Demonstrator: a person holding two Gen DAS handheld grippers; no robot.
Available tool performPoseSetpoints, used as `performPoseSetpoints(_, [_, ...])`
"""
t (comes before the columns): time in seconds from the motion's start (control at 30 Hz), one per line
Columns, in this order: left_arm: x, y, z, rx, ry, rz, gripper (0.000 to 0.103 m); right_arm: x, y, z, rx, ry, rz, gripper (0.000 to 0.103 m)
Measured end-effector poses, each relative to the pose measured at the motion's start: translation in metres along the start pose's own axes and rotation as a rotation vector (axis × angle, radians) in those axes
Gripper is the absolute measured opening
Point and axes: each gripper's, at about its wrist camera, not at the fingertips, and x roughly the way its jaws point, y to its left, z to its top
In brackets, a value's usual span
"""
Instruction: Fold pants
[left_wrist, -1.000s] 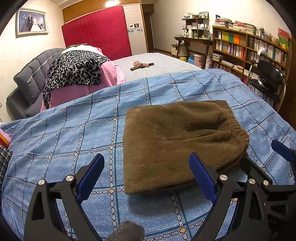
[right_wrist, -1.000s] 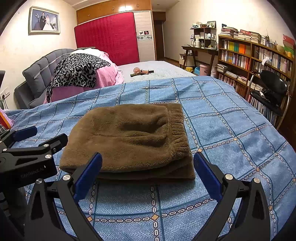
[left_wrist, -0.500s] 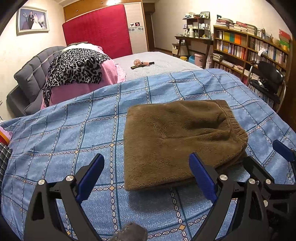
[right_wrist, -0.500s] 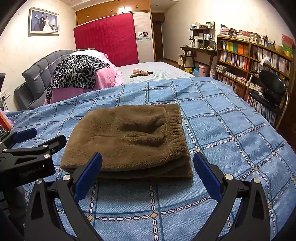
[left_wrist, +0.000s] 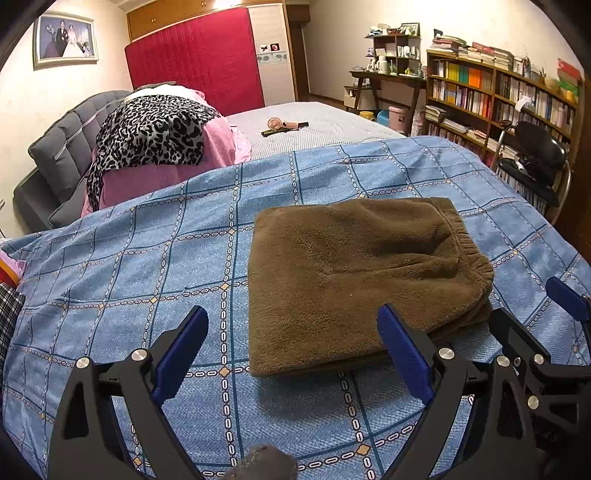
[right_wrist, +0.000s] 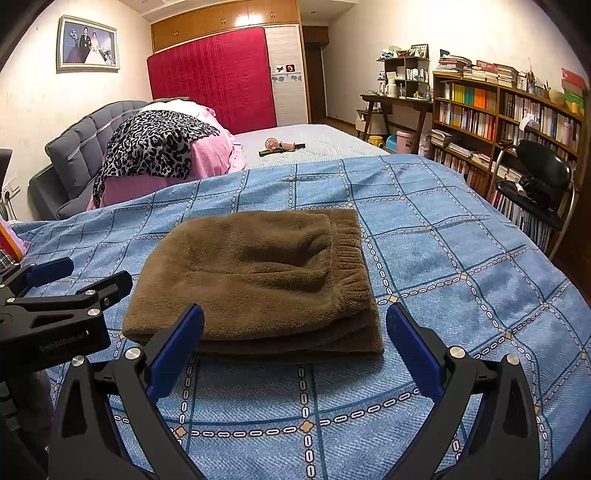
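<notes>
Fingers, both pairs: spread wide, holding nothing. Left gripper (left_wrist: 291, 347): blue pads apart, hovering over the near edge of the pants (left_wrist: 354, 280); its right pad sits in front of the pile's near right corner, whether touching I cannot tell. Right gripper (right_wrist: 295, 343): pads equally wide, framing the near edge of the pants (right_wrist: 258, 277) from just short of it, not touching. Pants: brown fleece, folded into a compact stacked rectangle, ribbed waistband along the right side, layers showing at the near edge; lying flat on the quilt (right_wrist: 443, 266), blue check, roughly mid-bed. Left gripper also shows at the left rim of my right view (right_wrist: 55, 295), beside the pile's left corner. Beyond the quilt: pink bedding (left_wrist: 155, 177) with a leopard-print cloth (left_wrist: 147, 129) over it, grey headboard (left_wrist: 59, 155), red panel (left_wrist: 195, 62), bookshelf (right_wrist: 506, 110), black chair (right_wrist: 539, 173)
</notes>
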Motion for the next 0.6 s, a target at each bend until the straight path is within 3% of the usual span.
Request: performPoseSetpoints(0.6, [-0.004, 0.0025, -0.0002, -0.004, -0.001, 0.0, 0.092, -0.0064, 0.0025, 0.0029, -0.002, -0.005, -0.001, 0.1])
